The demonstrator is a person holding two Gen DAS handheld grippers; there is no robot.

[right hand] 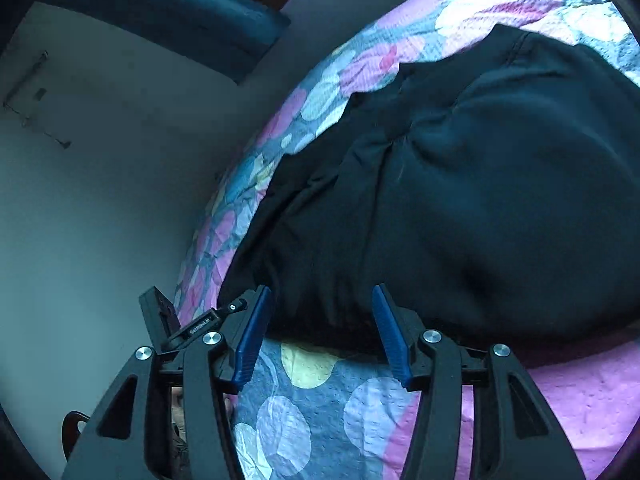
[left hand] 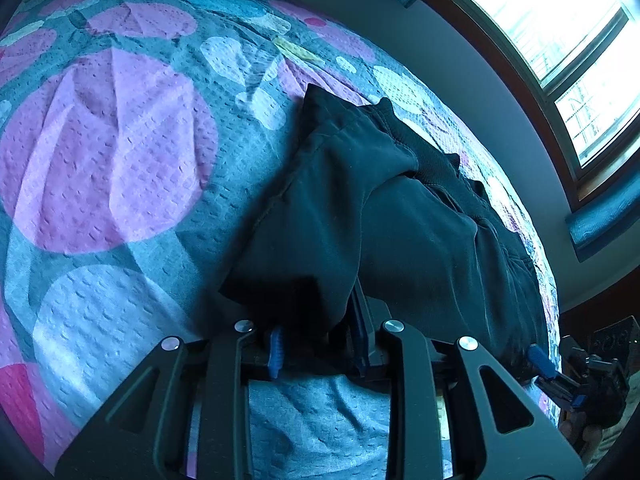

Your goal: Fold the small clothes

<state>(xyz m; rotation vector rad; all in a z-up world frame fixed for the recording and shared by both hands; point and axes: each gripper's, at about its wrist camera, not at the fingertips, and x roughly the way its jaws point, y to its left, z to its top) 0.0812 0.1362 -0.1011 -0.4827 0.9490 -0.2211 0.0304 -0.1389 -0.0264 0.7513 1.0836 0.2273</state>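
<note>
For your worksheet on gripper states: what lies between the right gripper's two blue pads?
Nothing is gripped. In the right wrist view, only bare patterned bedspread shows between the right gripper's open pads; the dark garment's edge lies just beyond their tips.

Both views are dim with a strong blue-green cast. Daylight enters through the window [left hand: 560, 52], which is overexposed to near white with detail lost. The dark garment [left hand: 400, 220] reads almost black; its folds are hard to separate, possibly from underexposure. Deep shadow sits beneath its near edge. Fisheye distortion bends the bedspread [left hand: 120, 152] and walls, and corners vignette to black. Focus is acceptable centrally.
</note>
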